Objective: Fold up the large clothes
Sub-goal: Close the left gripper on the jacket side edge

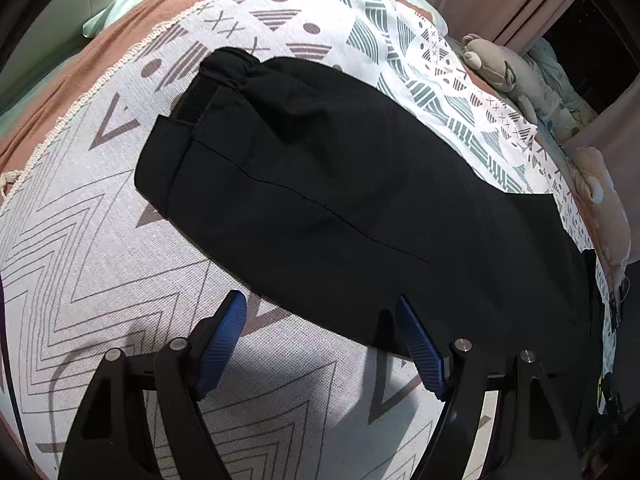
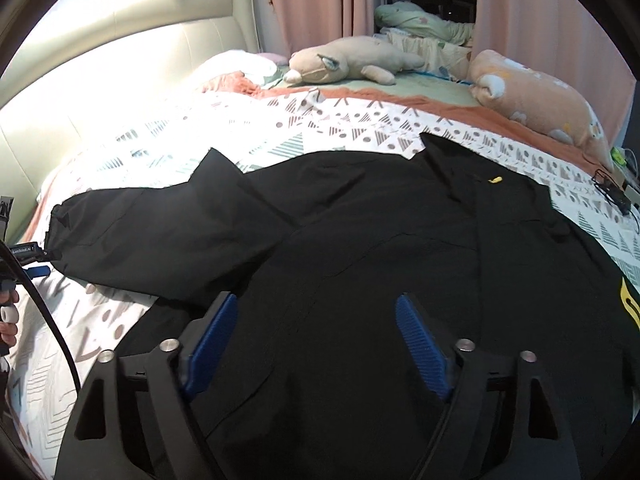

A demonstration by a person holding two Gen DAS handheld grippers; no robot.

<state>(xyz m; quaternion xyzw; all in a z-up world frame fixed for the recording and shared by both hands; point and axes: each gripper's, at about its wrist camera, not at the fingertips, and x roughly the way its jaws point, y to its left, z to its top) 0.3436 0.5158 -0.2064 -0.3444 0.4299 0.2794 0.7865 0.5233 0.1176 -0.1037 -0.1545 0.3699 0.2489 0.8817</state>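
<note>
Low in the left wrist view, the left gripper (image 1: 320, 312) stands parted and empty above the patterned blanket (image 1: 120, 240), its right-hand pad at the hem of a black jacket (image 1: 320, 184); the sleeve runs toward the upper left of the frame. At the bottom of the right wrist view, the right gripper (image 2: 316, 316) hangs released over the jacket's body (image 2: 380, 248). Two plush toys (image 2: 352, 62) lie by pink curtains (image 2: 312, 0) at top.

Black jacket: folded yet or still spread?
Spread. The black jacket lies flat on the patterned blanket, sleeve stretched out sideways, no fold visible.
</note>
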